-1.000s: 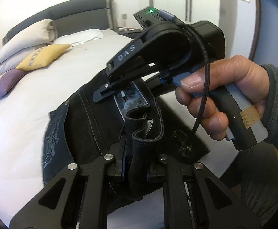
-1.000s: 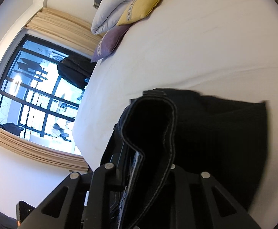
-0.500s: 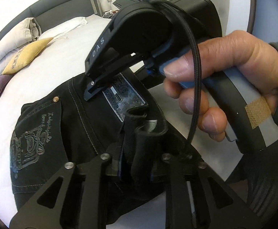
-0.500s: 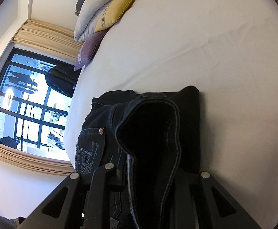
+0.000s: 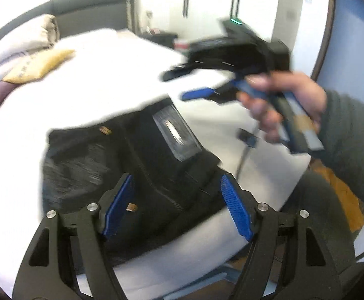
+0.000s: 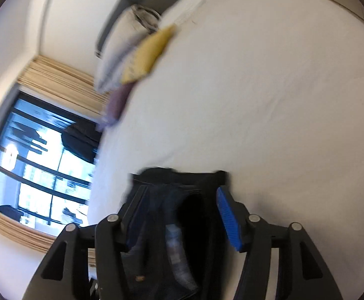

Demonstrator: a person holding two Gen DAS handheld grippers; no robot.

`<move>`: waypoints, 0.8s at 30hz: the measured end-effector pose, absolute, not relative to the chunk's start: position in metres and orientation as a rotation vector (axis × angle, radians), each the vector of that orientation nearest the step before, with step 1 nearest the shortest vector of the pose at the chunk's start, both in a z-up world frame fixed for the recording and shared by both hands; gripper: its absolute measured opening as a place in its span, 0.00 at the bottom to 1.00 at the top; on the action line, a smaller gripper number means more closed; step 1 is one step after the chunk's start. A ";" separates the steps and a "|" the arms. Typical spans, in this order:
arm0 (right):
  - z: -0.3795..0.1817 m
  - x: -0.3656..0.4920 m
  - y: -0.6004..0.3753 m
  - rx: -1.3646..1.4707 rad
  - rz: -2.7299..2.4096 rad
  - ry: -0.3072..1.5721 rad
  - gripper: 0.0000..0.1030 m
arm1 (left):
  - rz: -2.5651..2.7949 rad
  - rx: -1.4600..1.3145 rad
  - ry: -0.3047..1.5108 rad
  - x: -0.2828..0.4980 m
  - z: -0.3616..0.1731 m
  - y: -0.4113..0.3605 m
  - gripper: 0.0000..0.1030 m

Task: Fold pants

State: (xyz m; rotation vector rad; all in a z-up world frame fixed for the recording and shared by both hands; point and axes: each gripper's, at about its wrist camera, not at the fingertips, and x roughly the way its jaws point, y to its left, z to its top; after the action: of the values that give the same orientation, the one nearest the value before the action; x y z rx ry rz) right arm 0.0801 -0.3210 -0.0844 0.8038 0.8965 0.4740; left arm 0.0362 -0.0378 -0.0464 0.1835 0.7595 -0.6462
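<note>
Black pants (image 5: pixel 137 165) lie in small folded bundle on white bed (image 5: pixel 102 75), near its front edge. Waist patch on top, facing up.

Left gripper (image 5: pixel 177 207): blue pads wide apart, nothing between them, just above pants at 6 o'clock.

Right gripper (image 6: pixel 179 215): pads also spread, holding nothing; pants below it at 6 o'clock. In left view it sits up at 2 o'clock, held by hand (image 5: pixel 281 100).

Pillows (image 5: pixel 19 50) far off at 10 o'clock.

Guess: fold looks nearly done. Maybe only pat flat left.
</note>
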 end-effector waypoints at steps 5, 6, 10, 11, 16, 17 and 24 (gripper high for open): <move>-0.058 0.041 -0.284 0.850 0.712 0.806 0.58 | -0.508 0.122 0.733 0.070 -0.027 0.011 0.69; -0.061 0.034 -0.273 0.855 0.747 0.814 0.58 | -0.485 0.106 0.741 0.076 -0.030 0.020 0.69; -0.114 0.012 -0.247 0.873 0.721 0.956 0.58 | -0.463 0.087 0.824 0.103 -0.059 0.036 0.69; -0.133 0.007 -0.248 0.866 0.677 1.010 0.55 | -0.479 0.086 0.850 0.103 -0.070 0.036 0.69; -0.174 -0.009 -0.282 0.954 0.605 0.998 0.00 | -0.485 0.067 0.849 0.102 -0.110 0.042 0.69; -0.175 -0.012 -0.289 0.955 0.597 0.995 0.00 | -0.485 0.063 0.849 0.103 -0.109 0.043 0.69; -0.109 -0.007 -0.310 0.896 0.623 0.844 0.56 | -0.503 0.067 0.771 0.078 -0.068 0.036 0.69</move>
State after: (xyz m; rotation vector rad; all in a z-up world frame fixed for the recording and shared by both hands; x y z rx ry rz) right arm -0.0073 -0.3095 -0.1091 0.8960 0.8443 0.6230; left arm 0.0778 0.0363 -0.0682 0.0673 0.7709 -0.5033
